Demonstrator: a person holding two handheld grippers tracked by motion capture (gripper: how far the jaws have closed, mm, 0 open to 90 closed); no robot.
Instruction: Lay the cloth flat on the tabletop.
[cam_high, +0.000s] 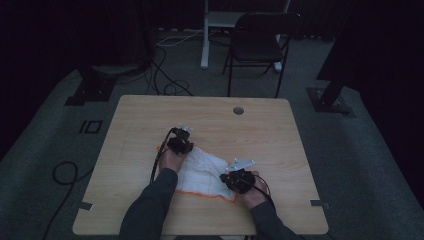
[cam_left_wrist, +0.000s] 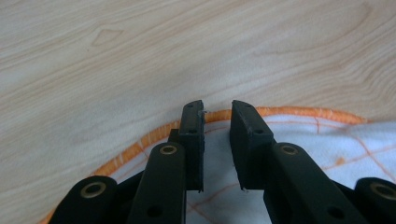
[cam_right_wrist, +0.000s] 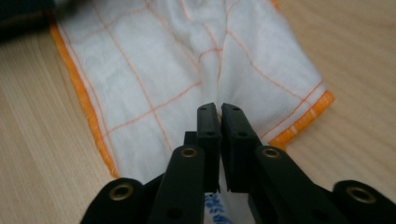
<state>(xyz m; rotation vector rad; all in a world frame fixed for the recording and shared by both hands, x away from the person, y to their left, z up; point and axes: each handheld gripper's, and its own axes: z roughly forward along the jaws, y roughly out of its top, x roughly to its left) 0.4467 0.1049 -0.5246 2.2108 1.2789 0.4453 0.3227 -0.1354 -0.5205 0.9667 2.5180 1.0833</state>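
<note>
A white cloth (cam_high: 202, 172) with orange checks and an orange hem lies flat on the wooden table (cam_high: 260, 130), near the front. My left gripper (cam_high: 179, 146) rests at its far left edge. In the left gripper view the left gripper (cam_left_wrist: 217, 109) stands open, a jaw on each side of the hem, over the cloth (cam_left_wrist: 327, 144). My right gripper (cam_high: 228, 179) is at the cloth's near right side. Seen from the right gripper view, the right gripper (cam_right_wrist: 218, 108) has its jaws almost together, and folds in the cloth (cam_right_wrist: 140, 70) run into their tips.
A round cable hole (cam_high: 238, 110) sits near the table's far edge. Beyond the table stand a dark folding chair (cam_high: 257, 40) and a white post (cam_high: 205, 35). Cables (cam_high: 165, 75) lie on the grey floor.
</note>
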